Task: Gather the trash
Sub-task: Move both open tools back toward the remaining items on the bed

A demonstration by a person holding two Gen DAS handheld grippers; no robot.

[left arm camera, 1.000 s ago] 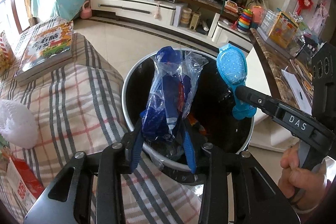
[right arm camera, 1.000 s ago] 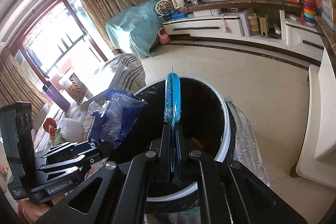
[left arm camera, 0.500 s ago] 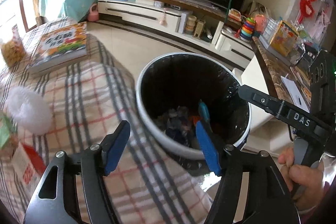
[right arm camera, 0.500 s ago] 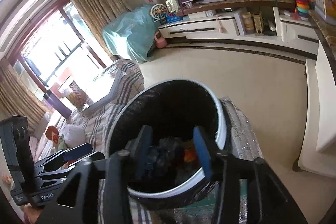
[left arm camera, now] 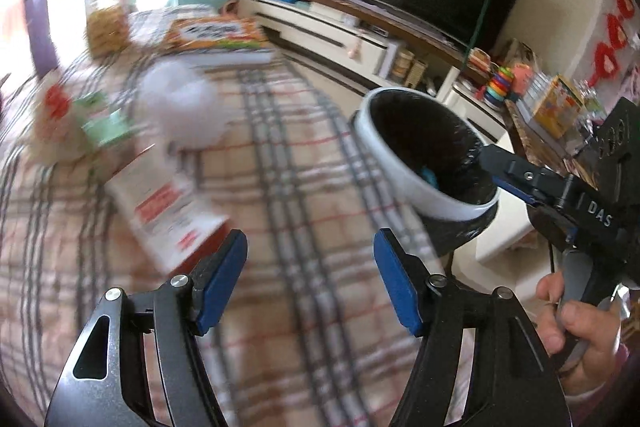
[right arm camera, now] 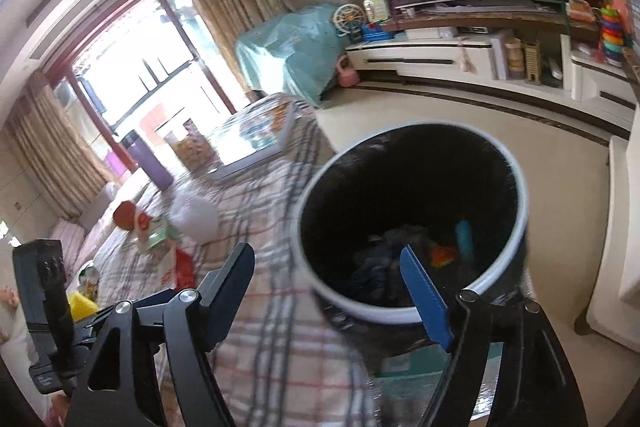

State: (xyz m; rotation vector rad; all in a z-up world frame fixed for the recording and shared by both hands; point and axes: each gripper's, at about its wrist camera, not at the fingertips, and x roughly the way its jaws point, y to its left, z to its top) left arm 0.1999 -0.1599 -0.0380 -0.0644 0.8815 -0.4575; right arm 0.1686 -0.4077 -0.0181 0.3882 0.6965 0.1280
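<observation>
Trash in two places: some down in the black-lined bin (right arm camera: 304, 227), just beyond the right fingers; the rest on the plaid desk (left arm camera: 320, 307). Of that, red-and-white carton (left arm camera: 168, 211) just ahead-left of the left fingers, white wad (left arm camera: 180, 107) and green packet (left arm camera: 108, 123) farther ahead.

Left gripper (left arm camera: 310, 247) spread, jaws just been opening, nothing between. Right gripper (right arm camera: 326, 255) also spread wide, just been opening, empty.

Likely trouble:
- Could clip the bin rim with the right fingers and tip it at the desk edge.
- Judging by the blurred left view, could overshoot and shove the carton away.
- Might pinch cloth along with the flat carton.
- Might lose the soft wad from a shallow grip.
- Could mistake the book (left arm camera: 216, 35) beyond the wad for trash.
</observation>
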